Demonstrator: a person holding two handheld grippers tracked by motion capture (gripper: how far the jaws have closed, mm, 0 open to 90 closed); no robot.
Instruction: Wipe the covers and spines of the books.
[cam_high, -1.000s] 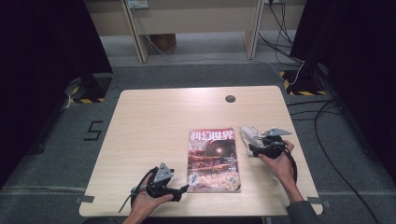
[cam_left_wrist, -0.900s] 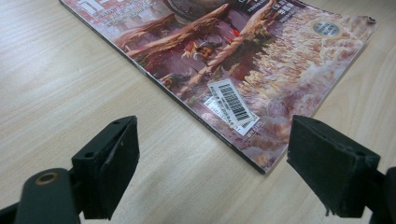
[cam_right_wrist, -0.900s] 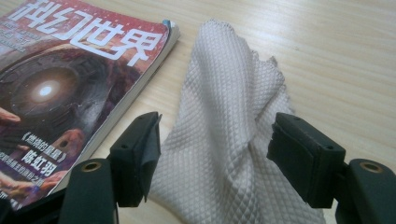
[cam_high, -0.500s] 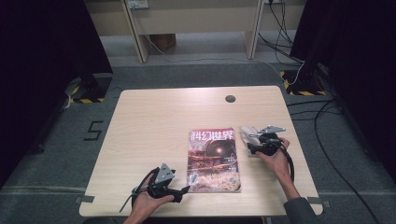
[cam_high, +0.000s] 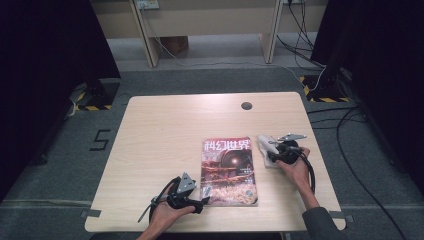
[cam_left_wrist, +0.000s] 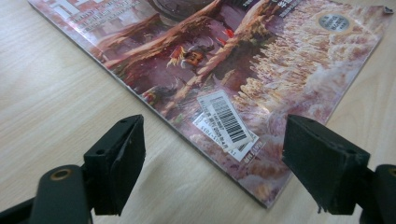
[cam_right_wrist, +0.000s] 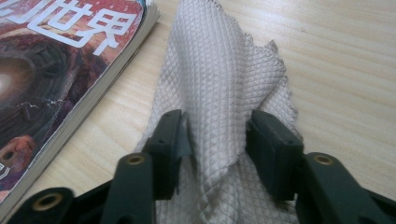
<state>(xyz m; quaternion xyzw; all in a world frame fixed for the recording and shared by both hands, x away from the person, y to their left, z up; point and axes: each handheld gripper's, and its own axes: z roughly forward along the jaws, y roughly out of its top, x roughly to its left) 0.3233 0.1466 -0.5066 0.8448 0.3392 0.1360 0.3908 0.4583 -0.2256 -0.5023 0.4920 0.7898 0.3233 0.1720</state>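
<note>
From where I sit the job is barely begun: the magazine (cam_high: 230, 171) lies flat and closed, near-centre on the table (cam_high: 165, 130). My left gripper (cam_left_wrist: 212, 161) hovers wide open at its near left corner, touching nothing. Just right of the magazine, my right gripper (cam_right_wrist: 217, 144) has just been closing, its jaws pinching a fold of the grey cloth (cam_right_wrist: 224, 84); lifting and wiping remain.

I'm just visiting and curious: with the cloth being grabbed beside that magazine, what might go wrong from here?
The right gripper has just been closing on the cloth, bunched between its fingers; it may catch only a fold and slip out when lifted. The magazine lies close beside the cloth and could get nudged. The left gripper stands open over the magazine's corner, so nothing pins it.
</note>
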